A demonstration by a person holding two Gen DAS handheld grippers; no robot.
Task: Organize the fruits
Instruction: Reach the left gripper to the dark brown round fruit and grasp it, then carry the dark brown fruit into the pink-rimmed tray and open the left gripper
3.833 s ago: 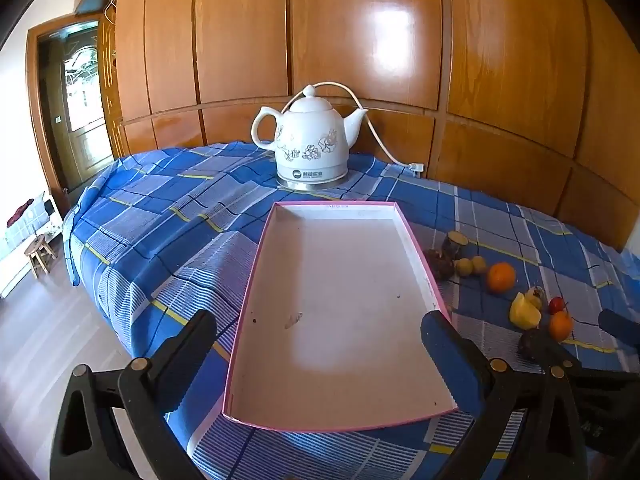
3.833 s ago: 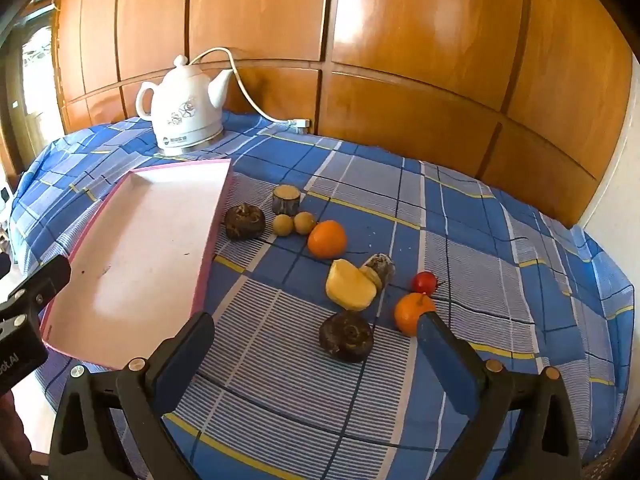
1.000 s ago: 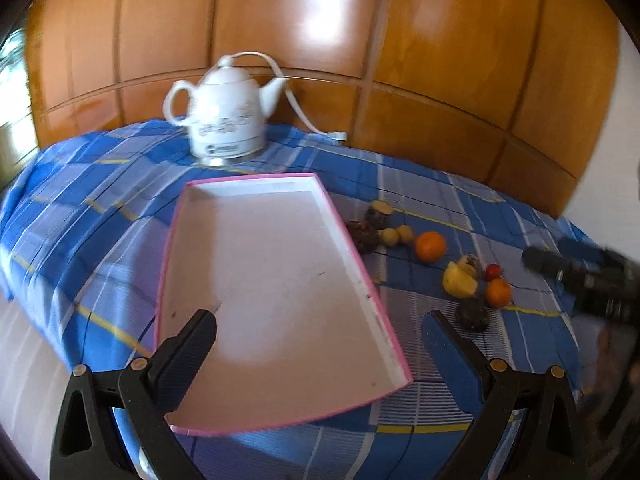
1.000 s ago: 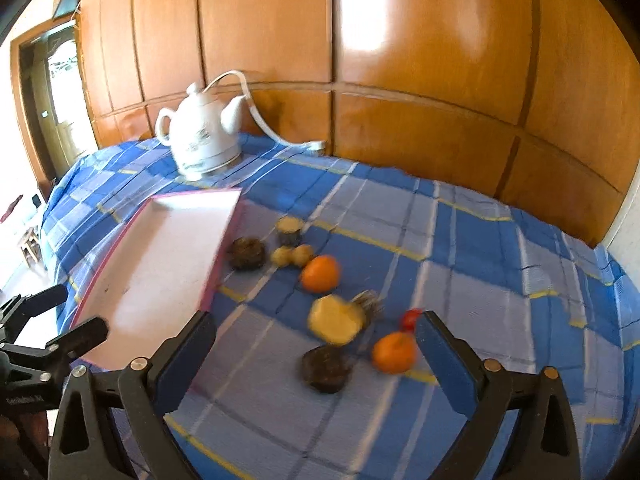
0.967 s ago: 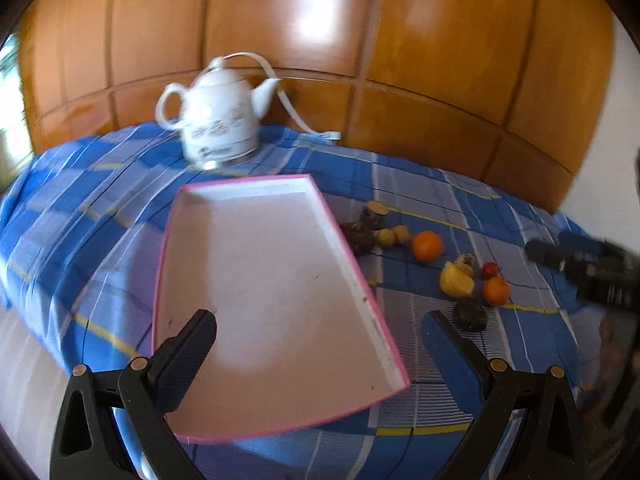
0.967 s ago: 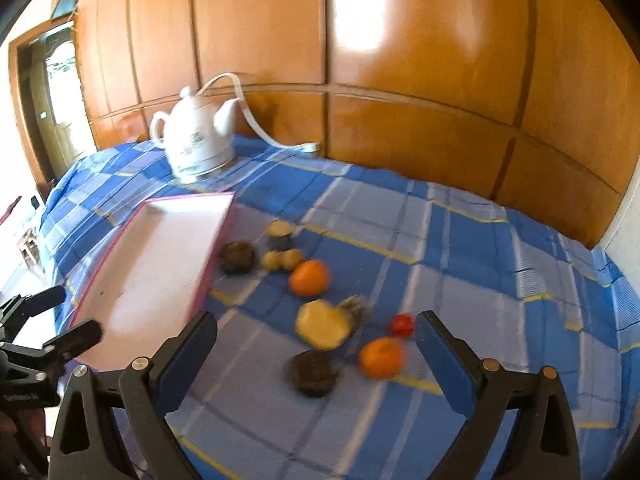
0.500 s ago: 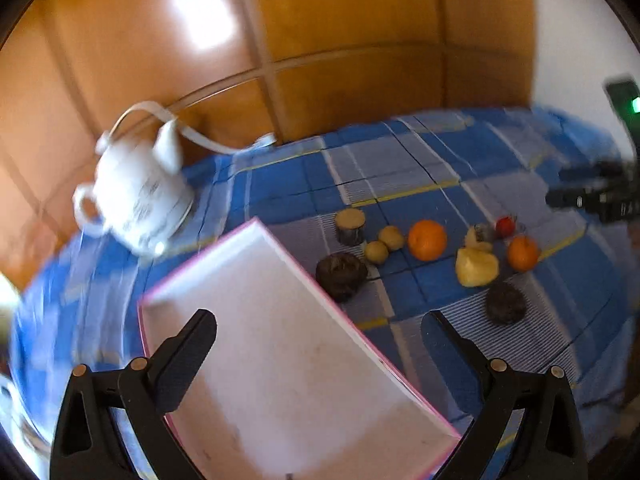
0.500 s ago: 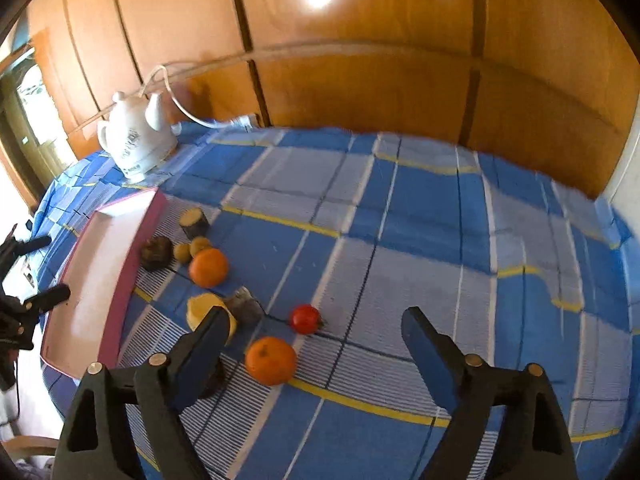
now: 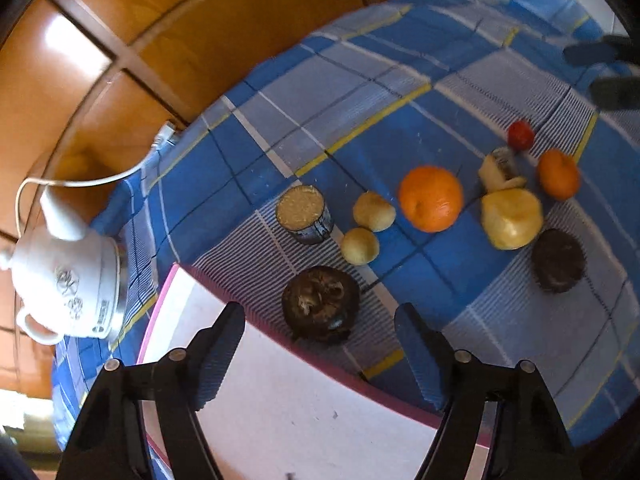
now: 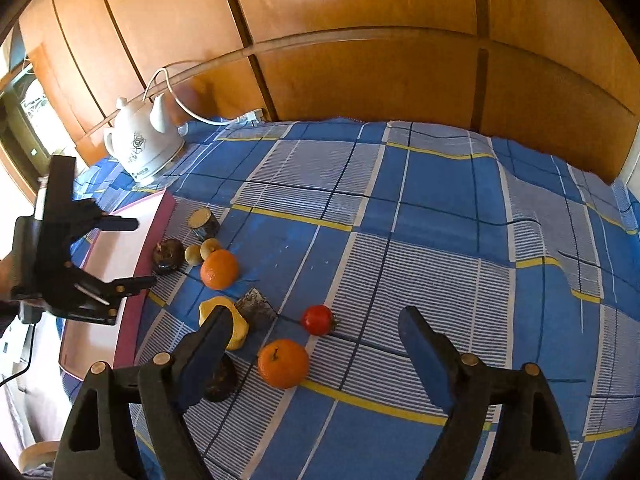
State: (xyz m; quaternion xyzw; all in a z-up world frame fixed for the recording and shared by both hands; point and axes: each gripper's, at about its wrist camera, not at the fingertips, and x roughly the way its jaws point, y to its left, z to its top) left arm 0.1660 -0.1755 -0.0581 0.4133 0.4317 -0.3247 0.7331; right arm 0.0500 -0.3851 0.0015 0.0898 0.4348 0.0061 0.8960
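Fruits lie in a loose row on the blue checked cloth, right of the pink-rimmed white tray [image 9: 280,420]. My left gripper [image 9: 318,312] hangs over the tray's corner with its jaws closing. A dark brown round fruit [image 9: 320,304] sits in line between its fingertips, untouched. Beyond are two small tan fruits [image 9: 374,211], a cut stub [image 9: 305,214], a large orange [image 9: 431,198], a yellow piece [image 9: 511,218] and a second dark fruit [image 9: 558,260]. My right gripper [image 10: 316,316] is open above the red tomato [image 10: 318,320] and the small orange [image 10: 283,363].
A white corded kettle [image 10: 144,148] stands at the back left by the wood-panelled wall. The tray [image 10: 120,248] holds nothing. Bare cloth stretches to the right of the fruits. The left gripper [image 10: 142,252] shows at the left of the right wrist view.
My left gripper swung right and rolled, coming down by the dark fruit at the tray's corner with narrower jaws. My right gripper shifted right over the tomato and small orange, then stayed still.
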